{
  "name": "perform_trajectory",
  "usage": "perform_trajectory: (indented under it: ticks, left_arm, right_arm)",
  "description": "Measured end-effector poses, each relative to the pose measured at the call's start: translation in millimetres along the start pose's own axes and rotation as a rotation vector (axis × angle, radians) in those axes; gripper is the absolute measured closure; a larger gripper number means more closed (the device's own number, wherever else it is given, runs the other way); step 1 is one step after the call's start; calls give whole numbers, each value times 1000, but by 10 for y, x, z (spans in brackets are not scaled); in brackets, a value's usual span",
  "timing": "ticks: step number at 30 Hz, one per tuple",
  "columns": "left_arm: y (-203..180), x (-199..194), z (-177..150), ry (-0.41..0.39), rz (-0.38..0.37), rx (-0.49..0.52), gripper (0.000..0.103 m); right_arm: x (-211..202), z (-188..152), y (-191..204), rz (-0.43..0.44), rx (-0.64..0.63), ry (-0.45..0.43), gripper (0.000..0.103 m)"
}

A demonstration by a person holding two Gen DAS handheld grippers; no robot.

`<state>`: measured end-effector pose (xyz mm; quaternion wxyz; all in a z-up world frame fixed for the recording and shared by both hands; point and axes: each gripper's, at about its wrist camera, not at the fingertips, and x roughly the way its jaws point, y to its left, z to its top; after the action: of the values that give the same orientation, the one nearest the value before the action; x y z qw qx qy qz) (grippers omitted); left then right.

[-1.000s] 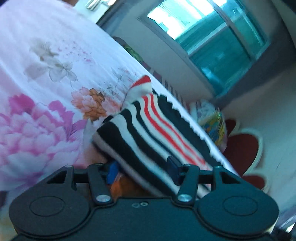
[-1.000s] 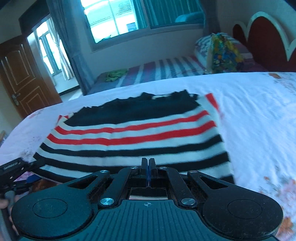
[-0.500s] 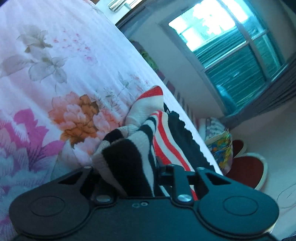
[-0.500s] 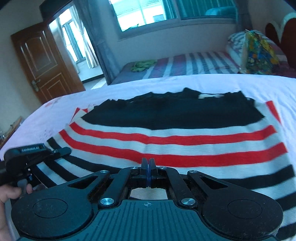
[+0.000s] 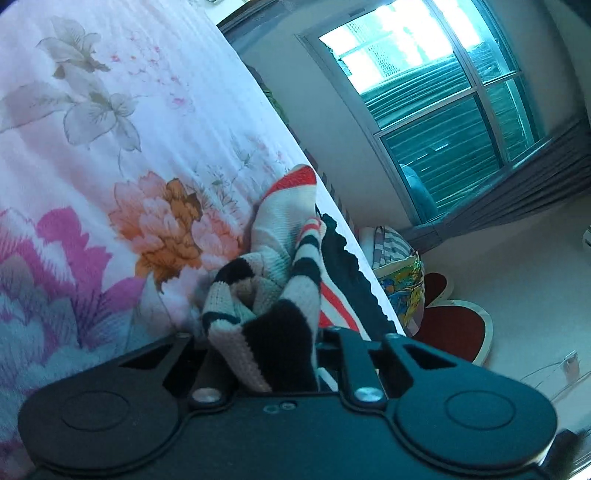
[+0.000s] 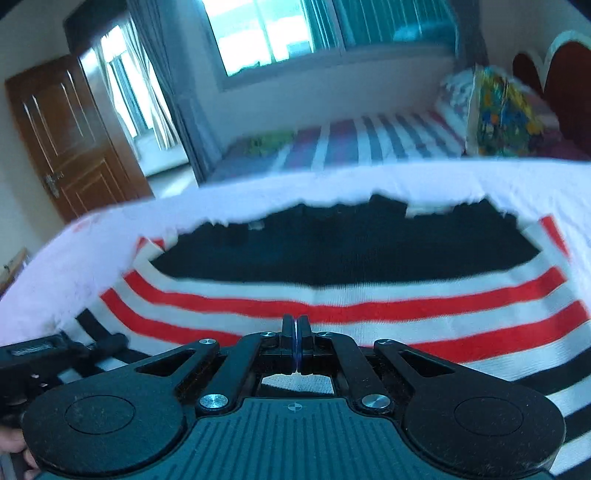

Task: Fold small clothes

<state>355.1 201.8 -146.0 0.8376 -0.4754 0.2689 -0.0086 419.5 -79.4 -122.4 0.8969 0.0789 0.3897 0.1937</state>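
On the floral bedspread, your striped knit sweater lies spread flat, its red, white and black bands running across the right wrist view from side to side, with the solid black section at the far edge toward the window. Its long axis runs left to right in that view. At the near left corner the fabric is bunched and lifted: your left gripper is clamped on a thick fold of the sweater, black and white bands crumpled between its fingers, and a red-tipped portion rises beyond the fold. That gripper is rolled hard to one side, so the bed runs diagonally through its view. Your right gripper is held level and low over the near striped edge, fingers pressed together; whether cloth is pinched between them cannot be told. From the right wrist camera, the left gripper sits at the lower left edge of the garment. A second bed with a striped cover and a colourful bag stand behind, near a wooden door.
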Motion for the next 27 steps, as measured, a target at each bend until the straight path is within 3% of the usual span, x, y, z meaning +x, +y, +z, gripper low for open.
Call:
perform_trajectory:
  ticks: [1, 4, 8, 12, 14, 17, 20, 23, 25, 26, 27]
  left_arm:
    - [-5, -2, -2, 0, 1, 0, 88]
    - [-87, 16, 26, -15, 1, 8, 88]
    - [-381, -73, 6, -61, -40, 67, 88]
    - [-877, -96, -74, -54, -90, 170, 89]
    - [-1203, -59, -174, -35, -112, 233, 89]
    - [-1667, 56, -401, 11, -104, 346, 88]
    - [-2090, 307, -789, 81, -56, 491, 88]
    - [-2378, 678, -1303, 194, 15, 651, 87]
    - [-2474, 928, -1689, 282, 43, 714, 80]
    - [-2504, 1027, -1878, 319, 48, 741, 76]
    - [-2551, 1066, -2073, 318, 65, 791, 60]
  right_arm:
    - [97, -17, 8, -22, -14, 44, 103]
    - [118, -34, 7, -21, -47, 28, 103]
    - [114, -33, -224, 61, 46, 33, 103]
    - [104, 7, -454, 153, 157, 55, 103]
    - [31, 45, -563, 184, 210, 52, 103]
    - [-287, 41, -918, 197, 311, -37, 103]
    - [-651, -1, -1480, 201, 424, -104, 103]
    - [-936, -11, -2061, 200, 514, -115, 102]
    - [-1098, 3, -2323, 170, 513, -119, 78]
    - [-1185, -7, -2457, 153, 515, -121, 43]
    - [-1250, -14, -2542, 150, 526, -130, 33]
